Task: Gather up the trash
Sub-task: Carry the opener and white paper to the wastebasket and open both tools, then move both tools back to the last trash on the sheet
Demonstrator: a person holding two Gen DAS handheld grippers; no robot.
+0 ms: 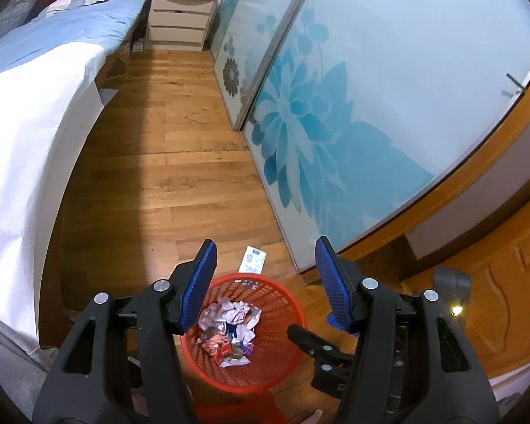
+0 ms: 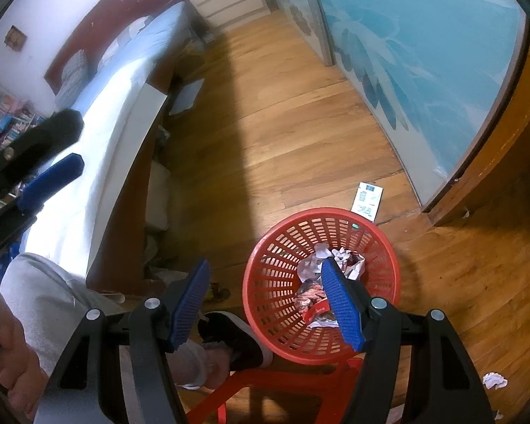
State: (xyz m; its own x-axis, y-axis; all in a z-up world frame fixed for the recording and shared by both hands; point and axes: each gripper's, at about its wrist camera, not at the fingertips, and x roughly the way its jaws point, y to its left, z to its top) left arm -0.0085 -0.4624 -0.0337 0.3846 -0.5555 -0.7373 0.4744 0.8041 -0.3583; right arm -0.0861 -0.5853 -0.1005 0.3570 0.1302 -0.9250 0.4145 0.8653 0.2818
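Observation:
A red mesh waste basket (image 1: 282, 364) (image 2: 275, 282) stands on the wooden floor, holding several crumpled papers and wrappers (image 1: 229, 328) (image 2: 314, 296). My left gripper (image 1: 265, 251) is open and empty above the basket. My right gripper (image 2: 265, 268) is open and empty, above the basket's left rim. A flat white printed packet (image 1: 252, 260) (image 2: 367, 199) lies on the floor just beyond the basket. A crumpled white paper (image 2: 494, 380) lies on the floor at the lower right. The right gripper's tip (image 1: 314, 344) shows in the left wrist view; the left gripper (image 2: 49, 173) shows in the right wrist view.
A bed (image 1: 35, 113) with white and blue covers runs along the left. A sliding glass door (image 1: 335, 106) with blue flower print lines the right. A pale drawer unit (image 1: 180, 21) stands at the far end. The person's leg and black slipper (image 2: 236, 339) sit left of the basket.

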